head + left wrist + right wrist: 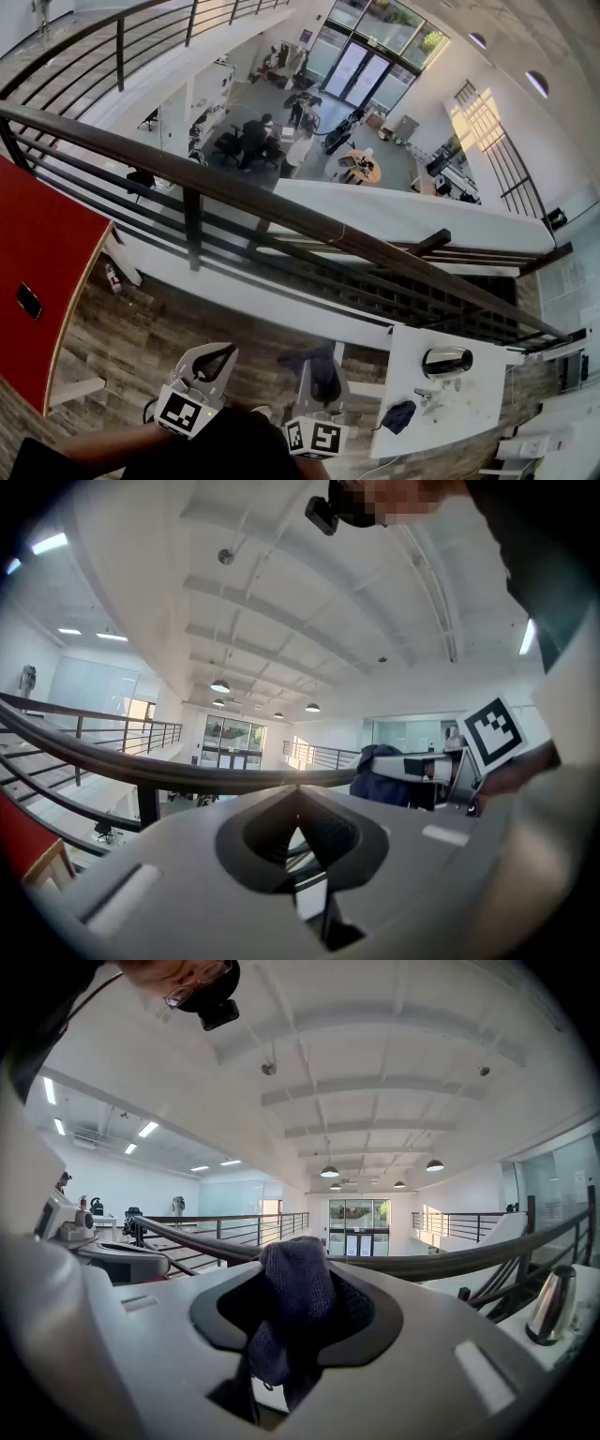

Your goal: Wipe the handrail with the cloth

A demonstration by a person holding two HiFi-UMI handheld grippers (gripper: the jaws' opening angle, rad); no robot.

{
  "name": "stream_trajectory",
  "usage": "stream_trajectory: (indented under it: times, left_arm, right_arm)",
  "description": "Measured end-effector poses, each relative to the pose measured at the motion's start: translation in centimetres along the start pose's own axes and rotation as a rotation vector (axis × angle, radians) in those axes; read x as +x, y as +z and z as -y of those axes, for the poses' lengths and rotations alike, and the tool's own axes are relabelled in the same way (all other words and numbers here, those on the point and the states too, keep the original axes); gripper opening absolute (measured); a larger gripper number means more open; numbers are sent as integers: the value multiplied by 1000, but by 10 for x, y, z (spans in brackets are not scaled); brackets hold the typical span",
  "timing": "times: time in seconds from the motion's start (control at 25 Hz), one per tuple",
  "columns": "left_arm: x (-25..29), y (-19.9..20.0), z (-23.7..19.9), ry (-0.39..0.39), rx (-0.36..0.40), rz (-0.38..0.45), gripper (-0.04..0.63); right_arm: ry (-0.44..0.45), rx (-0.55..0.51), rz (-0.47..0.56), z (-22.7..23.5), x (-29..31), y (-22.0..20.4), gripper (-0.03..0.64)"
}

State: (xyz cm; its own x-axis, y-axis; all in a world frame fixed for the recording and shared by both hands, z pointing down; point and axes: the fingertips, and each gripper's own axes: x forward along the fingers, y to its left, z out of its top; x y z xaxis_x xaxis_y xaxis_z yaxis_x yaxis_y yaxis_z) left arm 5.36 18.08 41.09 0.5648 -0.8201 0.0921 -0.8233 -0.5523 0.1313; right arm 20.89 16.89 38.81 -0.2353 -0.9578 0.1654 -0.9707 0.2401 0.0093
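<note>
Cloth (292, 1297) clamped in right tool (296, 1258), left tool (298, 794) closed, handrail (281, 202) ahead

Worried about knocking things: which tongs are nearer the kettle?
Right. The right tongs, holding the cloth, sit left of the kettle; the left tongs are farther left.

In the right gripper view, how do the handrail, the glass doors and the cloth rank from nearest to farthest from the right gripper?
1. Cloth, held in the jaws of the right gripper.
2. Handrail, just ahead, crossing the view.
3. Glass doors, far behind, centre.
</note>
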Motion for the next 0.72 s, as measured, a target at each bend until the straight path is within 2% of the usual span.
stream_trajectory:
  times: [0.32, 0.52, 0.72]
  left_arm:
    - [4, 13, -6, 4, 31, 35, -2]
    - [-3, 7, -19, 33, -4, 31, -2]
    - [-2, 3, -25, 100, -58, -4, -2]
  right_arm:
    - [39, -12, -6, -10, 11, 9, 150]
    - [34, 6, -55, -16, 18, -2, 153]
    - [79, 21, -84, -14, 32, 3, 155]
